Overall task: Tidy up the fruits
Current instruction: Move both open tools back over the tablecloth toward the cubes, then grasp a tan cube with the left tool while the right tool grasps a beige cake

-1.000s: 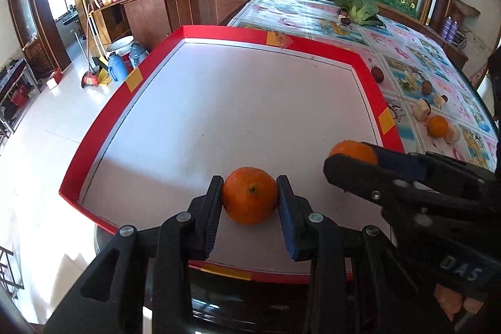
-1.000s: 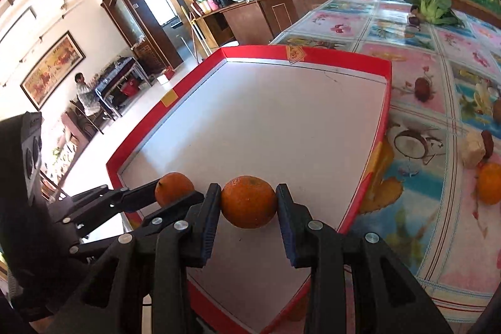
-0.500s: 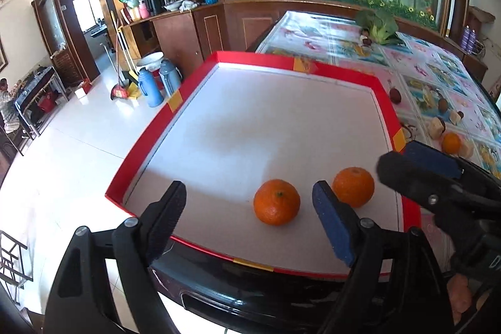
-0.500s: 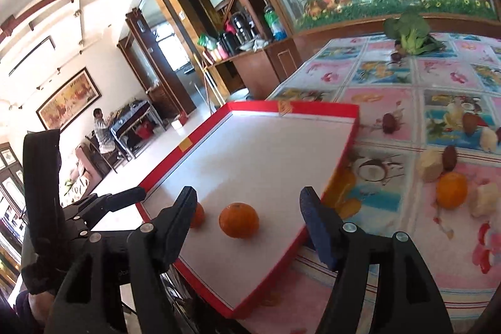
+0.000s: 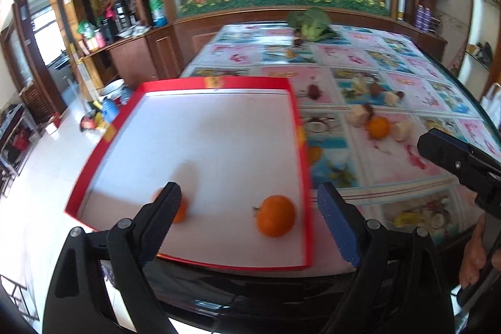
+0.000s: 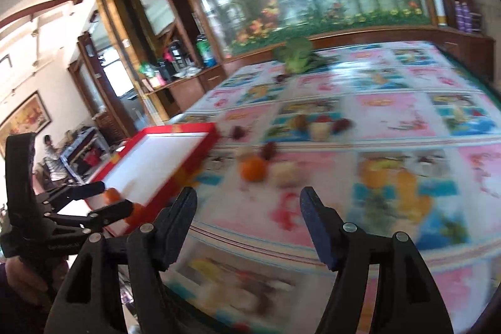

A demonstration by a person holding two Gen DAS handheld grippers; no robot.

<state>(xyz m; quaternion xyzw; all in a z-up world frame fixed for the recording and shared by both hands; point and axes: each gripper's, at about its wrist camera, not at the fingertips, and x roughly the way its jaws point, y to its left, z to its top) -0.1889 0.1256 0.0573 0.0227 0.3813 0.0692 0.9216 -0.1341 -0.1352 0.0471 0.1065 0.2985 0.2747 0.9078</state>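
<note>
Two oranges lie in the white, red-rimmed tray (image 5: 299, 146) near its front edge. One orange (image 5: 275, 219) sits between the spread fingers of my left gripper (image 5: 247, 199), touching neither; the jaws are opening. The other orange (image 5: 183, 210) is partly hidden behind the left finger. A third orange (image 5: 379, 127) rests on the patterned tablecloth right of the tray. My right gripper (image 6: 249, 202) stands open and empty above the cloth, with that orange (image 6: 253, 168) ahead of it. The right wrist view is blurred.
Pale chunks (image 5: 360, 115) and small dark fruits (image 5: 313, 91) lie around the loose orange. A green broccoli head (image 5: 310, 22) sits at the table's far end. The table's black front edge (image 5: 250, 296) runs below the tray. A person (image 6: 51, 158) sits far off at the left.
Both grippers let go of their oranges, opened wide and pulled back from the tray. The right one then swung rightward over the tablecloth. The oranges stayed in the tray.
</note>
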